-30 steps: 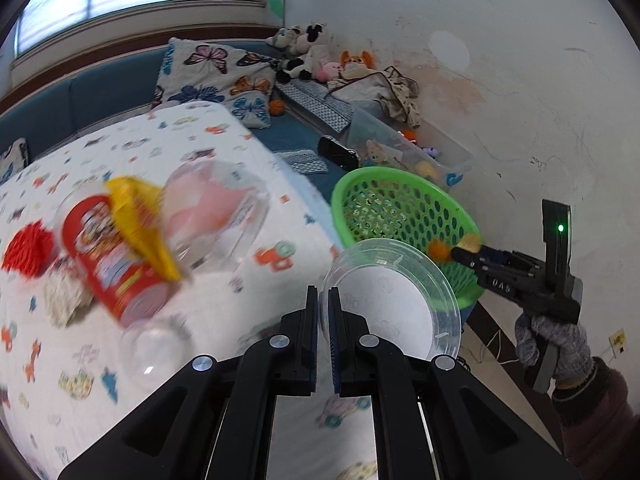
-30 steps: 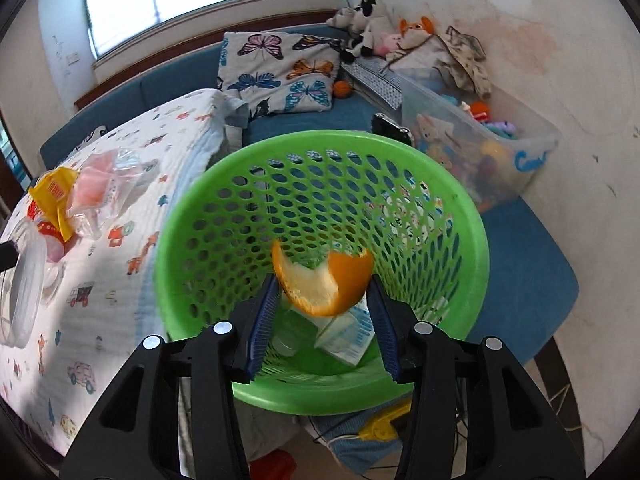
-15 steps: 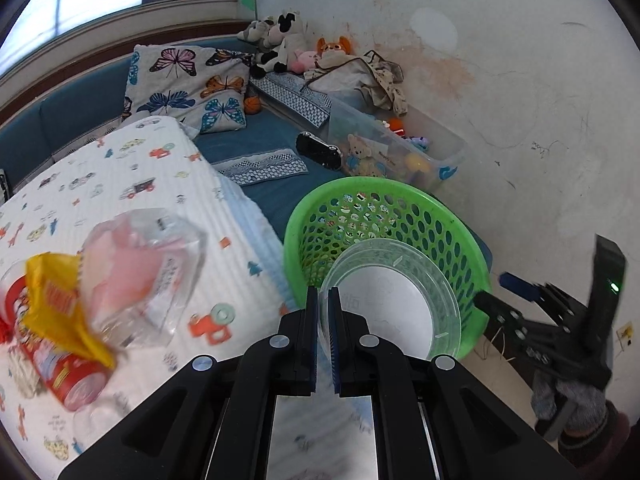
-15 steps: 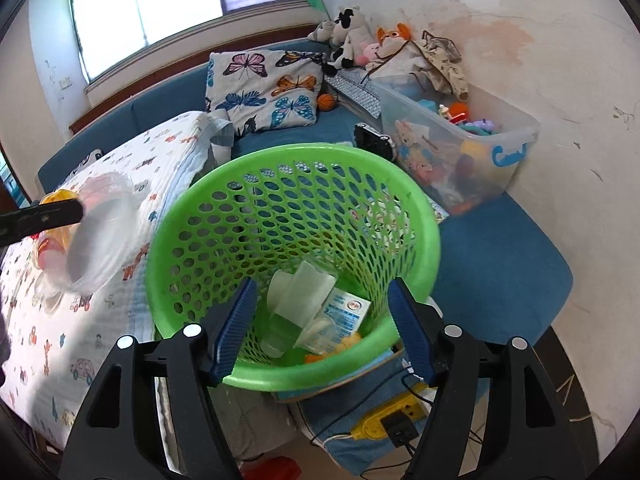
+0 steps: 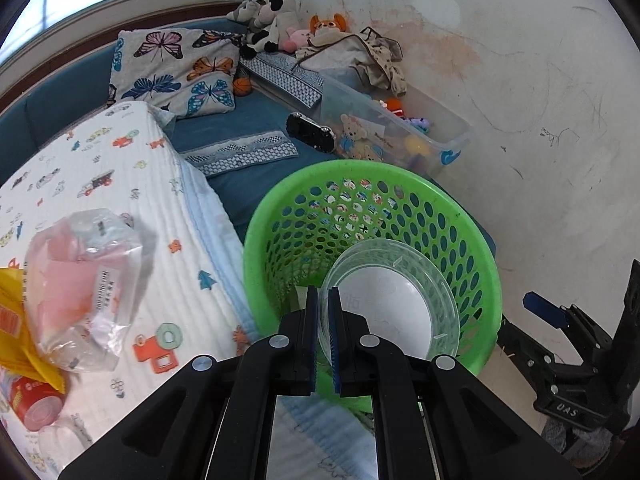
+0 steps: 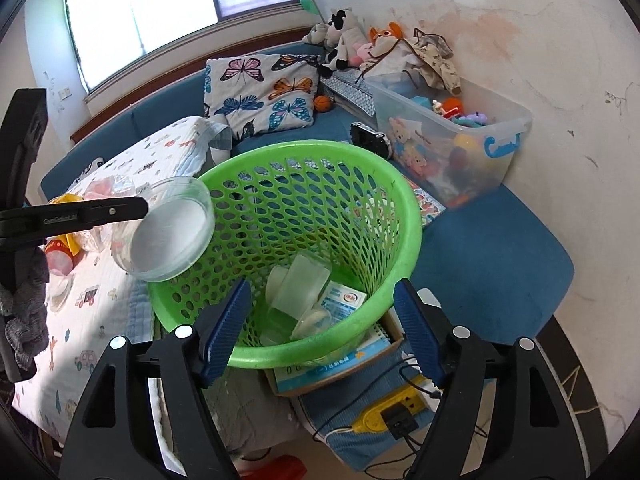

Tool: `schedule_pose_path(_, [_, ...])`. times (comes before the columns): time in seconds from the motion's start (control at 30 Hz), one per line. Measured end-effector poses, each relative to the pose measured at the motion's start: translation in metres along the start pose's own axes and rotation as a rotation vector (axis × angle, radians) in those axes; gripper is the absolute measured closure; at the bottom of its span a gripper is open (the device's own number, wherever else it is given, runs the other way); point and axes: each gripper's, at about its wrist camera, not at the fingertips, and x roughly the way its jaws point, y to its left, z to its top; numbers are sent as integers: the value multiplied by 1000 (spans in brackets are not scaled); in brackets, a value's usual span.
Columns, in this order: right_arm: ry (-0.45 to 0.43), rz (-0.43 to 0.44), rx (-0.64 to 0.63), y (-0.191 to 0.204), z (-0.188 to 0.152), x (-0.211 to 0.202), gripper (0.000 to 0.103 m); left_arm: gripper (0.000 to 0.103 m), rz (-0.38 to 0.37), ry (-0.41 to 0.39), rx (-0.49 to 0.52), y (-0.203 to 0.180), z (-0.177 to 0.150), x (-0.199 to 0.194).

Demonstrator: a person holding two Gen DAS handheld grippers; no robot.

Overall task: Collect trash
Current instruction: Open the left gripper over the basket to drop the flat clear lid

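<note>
Bedroom corner, stained white wall, blue seat pad, quilt [image 5: 120, 184] printed with small cars and animals

Clear plastic lid [image 5: 390, 304]: rim pinched in the fully closed left gripper [image 5: 323, 320], held tilted over the near rim of the green mesh basket [image 5: 372, 184]. Right wrist view shows the same lid [image 6: 172, 234] from the side, at the basket's left edge, not inside it.

Right gripper [image 6: 322, 326]: jaws opening, wide apart, nothing between the pads; hangs above the basket [image 6: 304, 160]. Left view catches it [image 5: 560, 332] only in part at the lower right.

Basket contents, right view only: clear cups [image 6: 298, 292] and a blue-and-white printed packet [image 6: 342, 306], print too small to read. Left view hides these behind the lid.

Quilt items, left view: clear bag with pink contents [image 5: 84, 280], label text illegible; yellow wrapper [image 5: 16, 340]; red can [image 5: 36, 400], cut off at the frame edge.

Beyond: butterfly pillow [image 6: 260, 92], plush toys [image 6: 348, 44], clear toy bin [image 6: 452, 132]. Yellow power strip [image 6: 390, 416] on the floor, right view only
</note>
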Motion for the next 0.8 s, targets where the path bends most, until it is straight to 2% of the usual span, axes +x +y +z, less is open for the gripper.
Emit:
schedule_pose_path(0.17, [0,6,7,-2,-2,-2,29,90,-30,8,-15,-1,-2,9])
schedule_pose_path(0.33, [-5,12,9,0,-3,-5,29,90,-51,-1,-13,-1,-7,4])
schedule_pose_path(0.47, [-11,26,8,4,-4,-9,29,89,-39,-24,-14,3,-13,-12])
schedule_pose_path(0.57, [-17,38,3,11,-5,-12,27,83,-9,-51,-8,7,-22,-28])
schedule_pose_path(0.63, [-18,49,1,15,-6,-13,27,73,14,-67,-10,12,-31,-39])
schedule_pose_path(0.8, [-16,74,-18,31,-8,-14,27,64,61,-105,-26,29,-55,-64])
